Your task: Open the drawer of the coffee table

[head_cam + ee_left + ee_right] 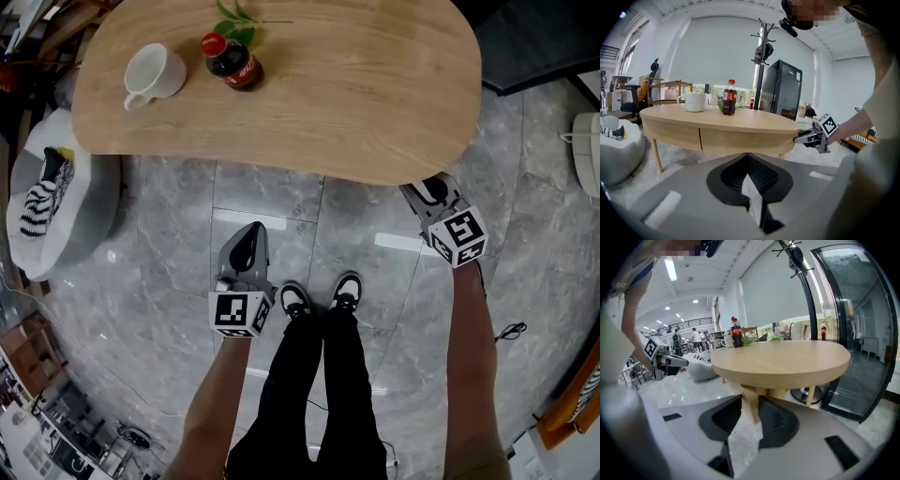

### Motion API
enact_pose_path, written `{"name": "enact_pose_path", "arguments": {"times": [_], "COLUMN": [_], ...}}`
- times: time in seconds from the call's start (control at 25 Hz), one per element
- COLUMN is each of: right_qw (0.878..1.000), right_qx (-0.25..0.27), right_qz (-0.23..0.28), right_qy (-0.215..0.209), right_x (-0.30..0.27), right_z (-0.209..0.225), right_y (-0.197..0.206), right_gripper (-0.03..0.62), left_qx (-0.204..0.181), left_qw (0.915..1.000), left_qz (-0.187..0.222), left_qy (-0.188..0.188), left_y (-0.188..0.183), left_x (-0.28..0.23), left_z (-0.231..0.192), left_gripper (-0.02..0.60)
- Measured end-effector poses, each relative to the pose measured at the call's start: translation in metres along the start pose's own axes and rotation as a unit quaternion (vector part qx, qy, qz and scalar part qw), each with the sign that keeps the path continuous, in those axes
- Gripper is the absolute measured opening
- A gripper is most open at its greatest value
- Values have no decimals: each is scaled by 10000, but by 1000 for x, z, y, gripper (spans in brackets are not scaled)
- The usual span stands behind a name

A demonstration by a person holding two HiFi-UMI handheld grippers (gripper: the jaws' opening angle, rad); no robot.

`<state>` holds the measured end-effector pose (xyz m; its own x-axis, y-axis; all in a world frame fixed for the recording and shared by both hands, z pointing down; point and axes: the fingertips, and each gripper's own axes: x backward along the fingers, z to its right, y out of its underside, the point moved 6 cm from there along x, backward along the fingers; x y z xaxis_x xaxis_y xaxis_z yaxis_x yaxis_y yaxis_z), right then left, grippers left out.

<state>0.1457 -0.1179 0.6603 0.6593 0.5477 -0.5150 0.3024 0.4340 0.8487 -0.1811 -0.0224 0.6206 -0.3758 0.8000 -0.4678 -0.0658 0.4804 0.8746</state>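
Observation:
The oval wooden coffee table point(309, 103) fills the top of the head view. In the left gripper view its drawer front point(740, 139) sits flush in the side, with a vertical seam at its left end. My left gripper point(249, 231) hovers over the floor in front of the table, jaws shut and empty point(748, 158). My right gripper point(433, 189) is at the table's right front edge, tips under the rim point(801, 137). Its jaws stand open point(750, 401), and a wooden table leg point(751, 405) shows in the gap; I cannot see the pads pressing on it.
A white cup point(155, 73), a cola bottle point(231, 62) and green leaves point(236, 21) stand on the tabletop. A grey beanbag point(66, 216) lies at the left. The person's shoes point(321, 296) are between the grippers. A glass door point(862, 333) stands beyond the table's right end.

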Motion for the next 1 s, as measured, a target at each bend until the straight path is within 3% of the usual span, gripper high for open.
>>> {"name": "enact_pose_path", "arguments": {"times": [0.28,0.48,0.6,0.8,0.88,0.92,0.96,1.0], "right_qw": [9999,9999,9998,9993,9993,9992,9991,9989], "right_qx": [49,120,106,278,238,235,260,307], "right_qz": [94,87,167,226,298,326,338,335], "right_qy": [-2,-26,-48,-100,-54,-43,-45,-62], "right_x": [0,1,0,0,0,0,1,1], "right_z": [1,0,-1,2,2,1,0,-1], "right_y": [1,0,2,2,4,5,6,6], "right_gripper": [107,107,107,104,104,104,104,104], "left_qx": [106,269,532,130,490,884,1443,2165], "left_qw": [9999,9996,9982,9986,9961,9916,9823,9642], "left_qz": [25,69,135,296,203,171,218,371], "left_qy": [21,-35,243,411,709,923,1173,1484], "left_y": [3,24,40,36,44,51,57,61], "left_x": [-5,-39,-71,-109,-122,-127,-132,-136], "left_z": [-1,-18,-29,-38,-40,-42,-47,-53], "left_gripper": [-6,-6,-6,-6,-6,-6,-6,-4]}}
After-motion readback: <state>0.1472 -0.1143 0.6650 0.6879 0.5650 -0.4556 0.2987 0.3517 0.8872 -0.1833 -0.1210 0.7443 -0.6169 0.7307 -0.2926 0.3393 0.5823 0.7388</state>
